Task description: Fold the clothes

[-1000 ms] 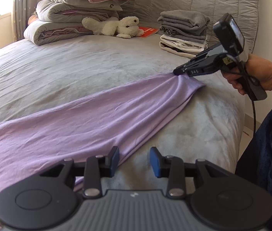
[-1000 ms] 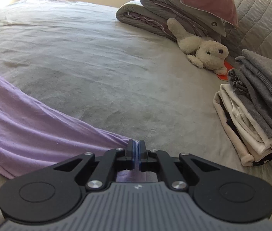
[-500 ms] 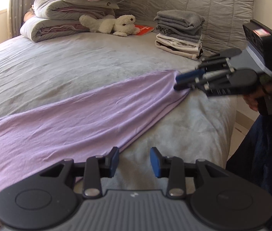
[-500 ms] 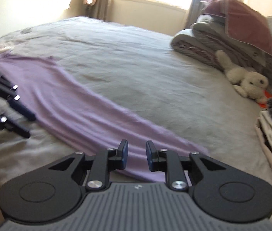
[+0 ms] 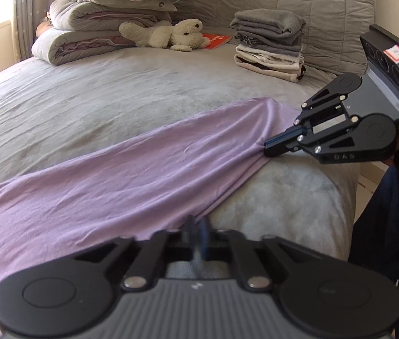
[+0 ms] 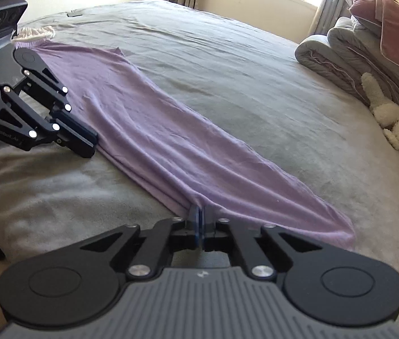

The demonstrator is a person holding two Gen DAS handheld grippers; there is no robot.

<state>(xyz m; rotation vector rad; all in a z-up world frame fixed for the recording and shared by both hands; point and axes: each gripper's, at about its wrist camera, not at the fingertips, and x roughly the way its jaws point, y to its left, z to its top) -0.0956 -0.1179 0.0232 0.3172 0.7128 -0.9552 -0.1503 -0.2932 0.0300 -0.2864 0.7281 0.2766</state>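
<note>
A long lilac garment (image 5: 114, 186) lies stretched in a band across the grey bed (image 5: 100, 99). In the left wrist view my left gripper (image 5: 198, 226) is shut on the garment's near edge, where the cloth bunches into the pads. My right gripper (image 5: 267, 148) is shut on the same edge farther right, near the bed's corner. In the right wrist view the right gripper (image 6: 199, 214) pinches the folded lilac garment (image 6: 154, 130) at its near hem. The left gripper (image 6: 93, 148) grips that edge farther left.
A stack of folded grey and cream clothes (image 5: 270, 45) sits by the quilted headboard. A white plush toy (image 5: 171, 34), an orange booklet (image 5: 216, 39) and piled duvets with a pillow (image 5: 100, 28) line the back. A pale crumpled garment (image 6: 34, 32) lies beyond the lilac one. The person's dark-clothed leg (image 5: 391, 226) stands at the right.
Both grippers have gone from open to shut on the garment's near edge. The right gripper let go of the end corner, swung round and took hold again lower on the edge.
</note>
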